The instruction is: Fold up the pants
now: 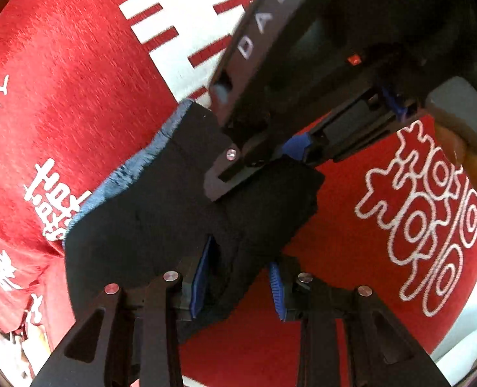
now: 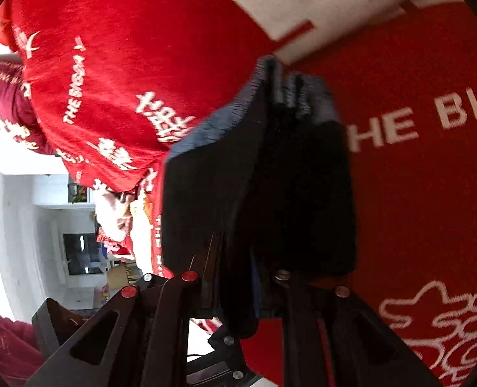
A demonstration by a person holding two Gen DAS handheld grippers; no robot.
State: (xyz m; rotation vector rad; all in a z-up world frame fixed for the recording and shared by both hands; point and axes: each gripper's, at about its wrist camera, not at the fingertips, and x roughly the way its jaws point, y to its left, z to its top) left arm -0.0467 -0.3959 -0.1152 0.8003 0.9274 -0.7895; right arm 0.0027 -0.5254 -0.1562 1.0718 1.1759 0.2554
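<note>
You hold the pants (image 1: pixel 148 225) pinched in both grippers, left (image 1: pixel 238 287) and right (image 2: pixel 264 293), close together, the bundle's long axis running away from the jaws over the red cloth (image 1: pixel 77 64).

Inspection recorded one pair of dark, near-black fabric pants with a blue denim-like edge (image 1: pixel 161 213), bunched at the centre of both wrist views. One red cloth cover printed with white lettering and cloud motifs (image 1: pixel 77 80) lay beneath. Two black two-finger grippers were counted: the left gripper (image 1: pixel 238 287) at six o'clock in its own view, and the right gripper (image 1: pixel 290 158) entering from two o'clock. One hand (image 1: pixel 474 161) was seen, at three o'clock. Blue finger pads (image 1: pixel 275 285): four counted.
</note>
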